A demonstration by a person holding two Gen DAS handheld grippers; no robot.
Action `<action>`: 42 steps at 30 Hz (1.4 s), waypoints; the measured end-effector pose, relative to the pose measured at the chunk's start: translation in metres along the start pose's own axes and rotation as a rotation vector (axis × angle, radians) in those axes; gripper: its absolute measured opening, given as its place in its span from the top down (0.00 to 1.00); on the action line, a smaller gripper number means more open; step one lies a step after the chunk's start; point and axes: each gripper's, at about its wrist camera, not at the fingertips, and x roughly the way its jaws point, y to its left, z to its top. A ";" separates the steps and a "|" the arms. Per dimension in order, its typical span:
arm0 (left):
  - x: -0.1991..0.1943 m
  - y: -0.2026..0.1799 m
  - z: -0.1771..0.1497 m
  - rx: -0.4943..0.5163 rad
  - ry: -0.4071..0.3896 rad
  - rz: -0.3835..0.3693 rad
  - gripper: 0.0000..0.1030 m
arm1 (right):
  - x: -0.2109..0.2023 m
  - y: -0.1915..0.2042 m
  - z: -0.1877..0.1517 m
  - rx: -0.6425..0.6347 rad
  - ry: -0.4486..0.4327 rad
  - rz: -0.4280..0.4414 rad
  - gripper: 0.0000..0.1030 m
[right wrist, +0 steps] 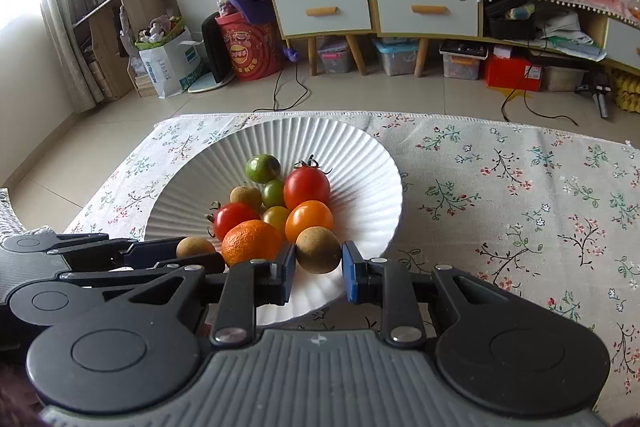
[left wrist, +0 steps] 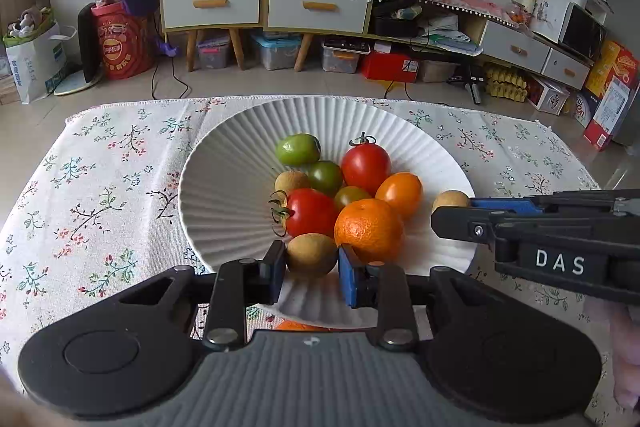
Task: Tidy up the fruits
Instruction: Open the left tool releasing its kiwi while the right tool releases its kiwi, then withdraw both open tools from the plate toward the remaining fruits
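Left gripper (left wrist: 312, 267): clamped on a brown longan (left wrist: 311, 254), blue pads against both flanks. Right gripper (right wrist: 318, 269): likewise clamped on a second brown longan (right wrist: 318, 249). Both fruits held over the near part of the ribbed white plate (left wrist: 224, 163), close beside the heap and apparently just clear of it. In the left wrist view, right gripper entering from the right edge with its longan at the tip (left wrist: 450, 200).

Just beyond the held fruits: a mandarin (left wrist: 369, 229), touching or nearly touching the left gripper's inner pad. Around it, two red tomatoes (left wrist: 310, 211), an orange tomato (left wrist: 399, 193), three green ones and a further longan (left wrist: 291, 181), packed together at the plate's centre. Beneath the near rim, a sliver of another orange fruit (left wrist: 298, 326), partly hidden. Under everything, a floral tablecloth (left wrist: 100, 167); further off, a cabinet with drawers (left wrist: 212, 1) and floor clutter.

Step in hand, by judgement: delivery of both longans onto the plate, task apparently well advanced.

Procedure for a clean release:
- Lower until each fruit rests on the plate or settles into a gap in the heap; no dropping from height, since round fruit rolls on the sloped ribs.
- Keep the left pad clear of the mandarin to avoid nudging the pile.
- Part the jaws slowly, one gripper at a time.
- Withdraw back and upward, away from the other gripper.

Risk: a longan rolling toward the rim.
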 end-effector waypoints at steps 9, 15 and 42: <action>0.000 -0.002 0.001 0.015 -0.001 0.005 0.82 | 0.001 0.004 -0.002 -0.015 0.010 -0.002 0.78; -0.001 -0.002 0.001 0.027 0.000 0.004 0.80 | -0.001 0.004 -0.002 -0.003 0.007 0.003 0.71; -0.036 0.010 -0.007 0.075 -0.028 -0.006 0.17 | -0.023 -0.013 -0.005 0.034 -0.022 -0.031 0.16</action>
